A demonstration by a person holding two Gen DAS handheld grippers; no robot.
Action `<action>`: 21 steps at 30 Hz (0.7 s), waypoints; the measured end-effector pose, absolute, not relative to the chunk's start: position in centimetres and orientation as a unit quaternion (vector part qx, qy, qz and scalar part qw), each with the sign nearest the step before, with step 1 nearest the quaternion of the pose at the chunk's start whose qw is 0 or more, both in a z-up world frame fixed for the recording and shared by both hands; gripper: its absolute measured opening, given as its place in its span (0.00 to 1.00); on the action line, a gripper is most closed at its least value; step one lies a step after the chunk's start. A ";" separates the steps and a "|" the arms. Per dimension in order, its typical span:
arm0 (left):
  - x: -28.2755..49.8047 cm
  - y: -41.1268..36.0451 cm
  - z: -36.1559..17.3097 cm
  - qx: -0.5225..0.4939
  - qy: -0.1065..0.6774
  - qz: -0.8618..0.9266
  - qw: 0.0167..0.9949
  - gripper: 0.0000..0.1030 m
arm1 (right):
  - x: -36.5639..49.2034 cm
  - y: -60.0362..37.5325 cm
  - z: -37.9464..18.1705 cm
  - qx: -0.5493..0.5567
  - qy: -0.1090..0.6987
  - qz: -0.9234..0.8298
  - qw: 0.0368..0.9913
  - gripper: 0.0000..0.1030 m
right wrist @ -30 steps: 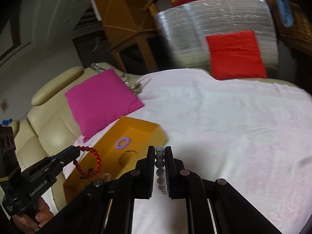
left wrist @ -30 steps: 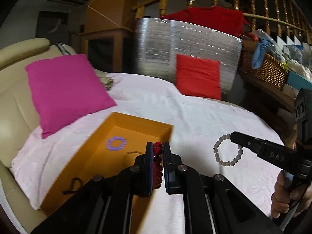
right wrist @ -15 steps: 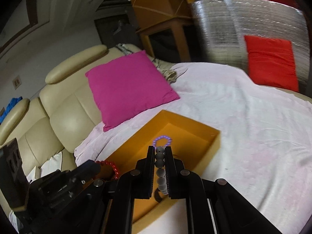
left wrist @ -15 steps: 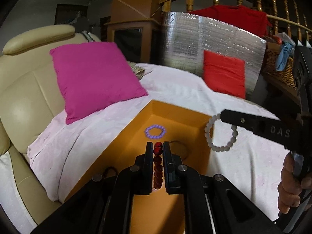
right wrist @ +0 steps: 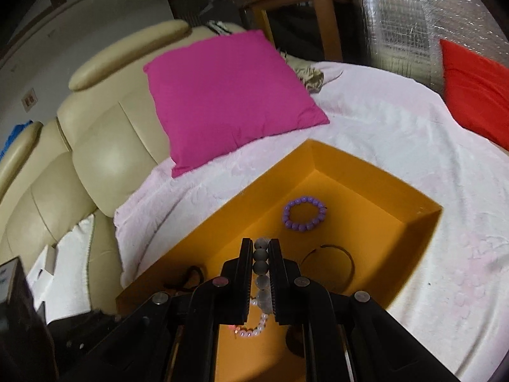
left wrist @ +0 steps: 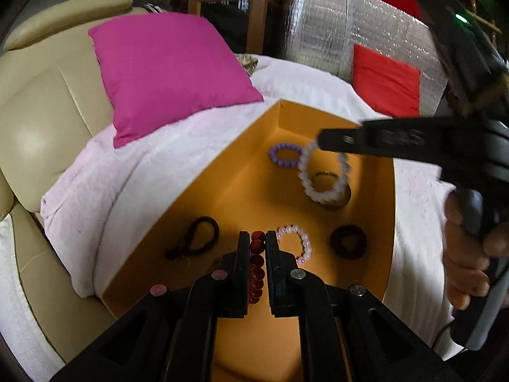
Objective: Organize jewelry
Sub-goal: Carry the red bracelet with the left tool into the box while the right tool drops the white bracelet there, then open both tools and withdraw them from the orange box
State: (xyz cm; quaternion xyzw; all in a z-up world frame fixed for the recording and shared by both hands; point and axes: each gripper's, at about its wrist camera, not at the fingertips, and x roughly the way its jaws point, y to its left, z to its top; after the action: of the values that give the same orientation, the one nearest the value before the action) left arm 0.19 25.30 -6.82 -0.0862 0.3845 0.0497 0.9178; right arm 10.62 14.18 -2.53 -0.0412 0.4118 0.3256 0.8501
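Observation:
An open orange box (left wrist: 248,146) (right wrist: 423,219) lies on a pink-covered sofa seat. My left gripper (left wrist: 257,237) is shut on a dark red bead bracelet (left wrist: 256,265) above the box's near end. My right gripper (right wrist: 261,245) (left wrist: 321,138) is shut on a grey-white bead bracelet (right wrist: 261,262) (left wrist: 321,187), which hangs over the box's far half. On the box floor lie a purple bead bracelet (left wrist: 284,156) (right wrist: 304,213), a thin bangle (left wrist: 331,191) (right wrist: 331,262), a pale pink bead bracelet (left wrist: 296,242) (right wrist: 254,326), a black cord (left wrist: 194,238) and a dark hair tie (left wrist: 348,242).
A magenta cushion (left wrist: 171,73) (right wrist: 229,95) leans on the cream sofa back (left wrist: 35,121) left of the box. A red cushion (left wrist: 385,79) rests against a silver foil panel (left wrist: 334,31) behind. A hand (left wrist: 467,254) holds the right gripper's handle.
Both grippers came down and in over the orange box with their bracelets. The grey-white bracelet moved from beside the box to above its far half. More of the box floor shows.

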 end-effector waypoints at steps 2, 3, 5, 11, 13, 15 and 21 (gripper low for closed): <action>0.4 25.0 -7.1 -0.085 0.390 0.051 0.915 0.09 | 11.6 14.8 -3.4 -0.041 0.428 0.323 0.843 0.11; 0.5 24.8 -7.2 -0.083 0.393 0.055 0.914 0.10 | 12.2 15.0 -3.8 -0.038 0.435 0.319 0.841 0.11; 0.7 24.5 -7.1 -0.076 0.398 0.061 0.912 0.20 | 13.0 14.9 -4.1 -0.031 0.444 0.307 0.841 0.14; -0.1 24.6 -5.1 -0.052 0.371 0.106 0.921 0.64 | 11.6 12.2 -2.0 -0.019 0.421 0.301 0.856 0.44; -0.5 24.5 -4.2 -0.041 0.368 0.120 0.921 0.69 | 10.2 10.9 -0.7 -0.027 0.405 0.299 0.864 0.46; -1.1 24.3 -3.3 -0.029 0.360 0.135 0.923 0.76 | 8.6 9.8 0.6 -0.037 0.389 0.299 0.870 0.52; -3.3 23.7 -0.2 -0.008 0.345 0.183 0.921 0.80 | 2.4 6.8 4.0 -0.085 0.353 0.289 0.886 0.62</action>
State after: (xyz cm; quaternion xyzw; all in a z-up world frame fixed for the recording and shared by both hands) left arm -3.25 23.71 -0.18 -0.0080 0.3447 0.1828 0.9207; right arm 2.43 6.75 4.02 -0.0850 0.3529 0.2889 0.8859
